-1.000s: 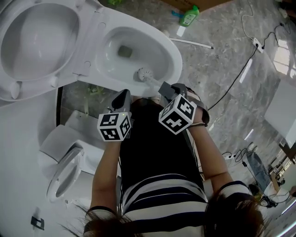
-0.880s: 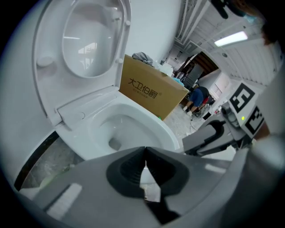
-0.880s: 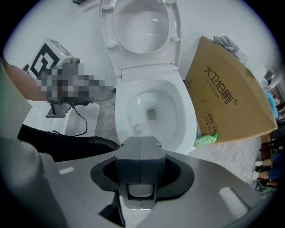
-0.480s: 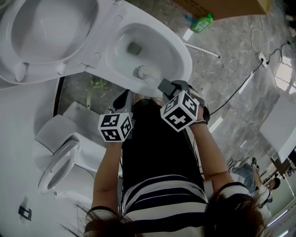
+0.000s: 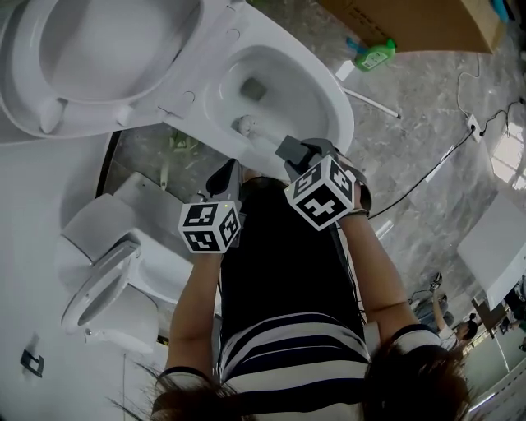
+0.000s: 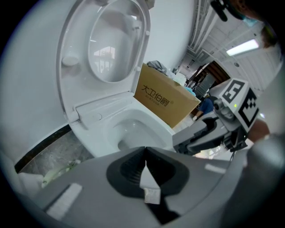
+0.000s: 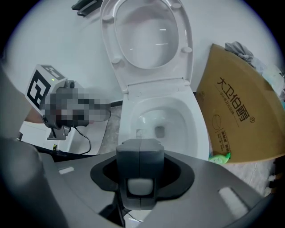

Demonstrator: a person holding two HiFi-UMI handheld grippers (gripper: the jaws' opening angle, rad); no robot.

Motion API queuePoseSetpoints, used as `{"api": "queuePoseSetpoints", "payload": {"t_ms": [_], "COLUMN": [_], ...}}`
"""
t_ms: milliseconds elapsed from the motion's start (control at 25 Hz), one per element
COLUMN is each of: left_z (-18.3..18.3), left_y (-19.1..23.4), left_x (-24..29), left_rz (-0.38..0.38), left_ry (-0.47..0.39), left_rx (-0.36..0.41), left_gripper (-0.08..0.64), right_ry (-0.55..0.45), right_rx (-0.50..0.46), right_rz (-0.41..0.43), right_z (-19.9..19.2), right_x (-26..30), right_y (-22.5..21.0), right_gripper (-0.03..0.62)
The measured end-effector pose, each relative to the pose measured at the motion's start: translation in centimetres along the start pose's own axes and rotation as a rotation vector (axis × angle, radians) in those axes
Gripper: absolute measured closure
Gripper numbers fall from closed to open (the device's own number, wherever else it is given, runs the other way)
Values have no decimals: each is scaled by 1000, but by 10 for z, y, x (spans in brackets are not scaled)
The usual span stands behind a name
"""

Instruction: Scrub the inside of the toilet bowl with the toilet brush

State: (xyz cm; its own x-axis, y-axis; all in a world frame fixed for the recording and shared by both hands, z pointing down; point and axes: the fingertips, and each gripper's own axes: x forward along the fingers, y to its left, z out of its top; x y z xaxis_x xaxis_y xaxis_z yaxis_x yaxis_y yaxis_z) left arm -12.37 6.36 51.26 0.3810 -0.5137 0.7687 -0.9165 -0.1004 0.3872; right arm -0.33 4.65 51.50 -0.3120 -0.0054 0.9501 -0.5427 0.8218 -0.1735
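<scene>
The white toilet bowl (image 5: 316,90) stands with its lid (image 5: 90,49) raised. Inside it, the white toilet brush head (image 5: 244,125) rests against the near wall, below the drain. My right gripper (image 5: 292,150) is shut on the brush handle at the bowl's near rim. In the right gripper view its jaws (image 7: 140,144) are closed round the handle's white end (image 7: 140,186), and the brush head (image 7: 140,132) shows just past them in the bowl (image 7: 187,127). My left gripper (image 5: 223,175) hangs beside the bowl's near left side, shut (image 6: 145,153) with nothing in it.
A second, smaller toilet (image 5: 107,288) stands at the lower left. A cardboard box (image 5: 419,20) and a green bottle (image 5: 374,56) lie beyond the bowl, with a white rod (image 5: 370,103) and a black cable (image 5: 427,160) on the marble floor to the right.
The brush head has slid leftward along the near wall of the bowl, now under the drain. The head view has drifted, moving the toilet rightward in the picture. The left gripper stays shut.
</scene>
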Motion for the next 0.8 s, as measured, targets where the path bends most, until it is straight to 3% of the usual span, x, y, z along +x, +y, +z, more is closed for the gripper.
{"api": "queuePoseSetpoints", "payload": {"t_ms": [400,800], "left_z": [4,13], "left_y": [4,2], "left_x": [-2,2], "left_rz": [23,29], "left_ry": [-18,-39], "left_rx": [-22,-19], "left_gripper": [560,560], "right_ry": [-93,-177], "right_rx": [-1,35], "right_rz": [11,-43], "right_z": [40,67], "right_x": [15,24], "right_y": [-10,-34], "right_gripper": [416,416]}}
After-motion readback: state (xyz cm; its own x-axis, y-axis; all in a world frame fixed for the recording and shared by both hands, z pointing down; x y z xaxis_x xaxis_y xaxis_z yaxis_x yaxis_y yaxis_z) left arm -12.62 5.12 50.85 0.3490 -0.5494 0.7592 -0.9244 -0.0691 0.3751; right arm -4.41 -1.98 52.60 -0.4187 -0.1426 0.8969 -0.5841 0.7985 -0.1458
